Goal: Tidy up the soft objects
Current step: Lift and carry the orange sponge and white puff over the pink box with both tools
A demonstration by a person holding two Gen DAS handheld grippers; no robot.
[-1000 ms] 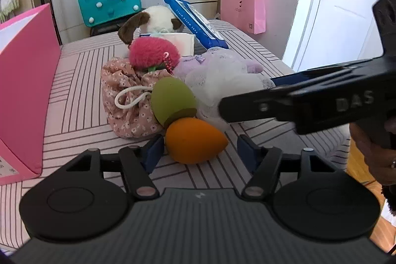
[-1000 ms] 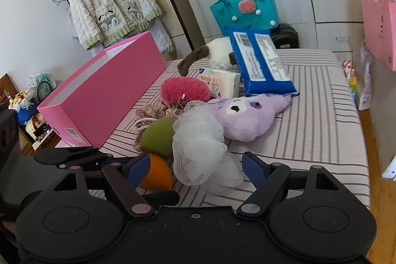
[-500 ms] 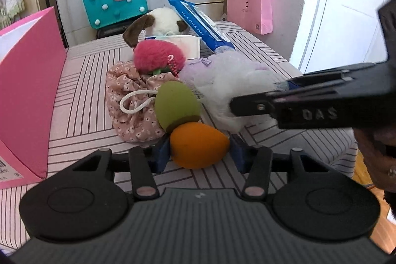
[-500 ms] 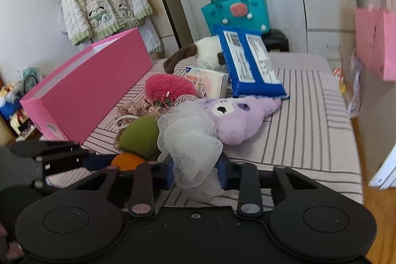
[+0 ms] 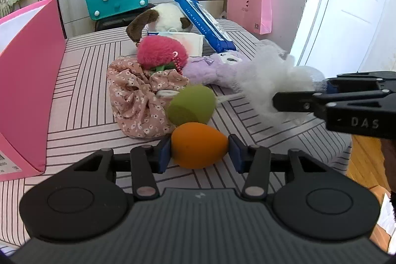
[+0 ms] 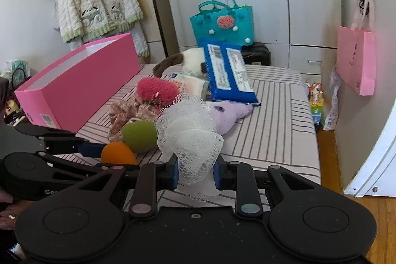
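orange sponge (image 5: 199, 149): matt, smooth foam look
green sponge (image 5: 190, 105): matt foam look, finely grained
bath pouf (image 6: 190, 137): white open mesh netting, crinkled
drawstring pouch (image 5: 135, 100): floral printed cloth, wrinkled
pink plush (image 5: 162, 54): fluffy, long pile
purple plush toy (image 5: 210, 67): soft fuzzy pile
wipes pack (image 6: 226, 72): glossy blue plastic film
pink box (image 6: 81, 81): smooth matt card
table cover (image 6: 274, 120): striped woven cloth
floor (image 6: 326, 160): glossy wood

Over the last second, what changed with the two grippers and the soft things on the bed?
The right gripper shut on the white mesh pouf and began lifting it off the purple plush. The left gripper has closed in around the orange sponge and is closing. The green sponge, floral pouch and pink box stayed put.
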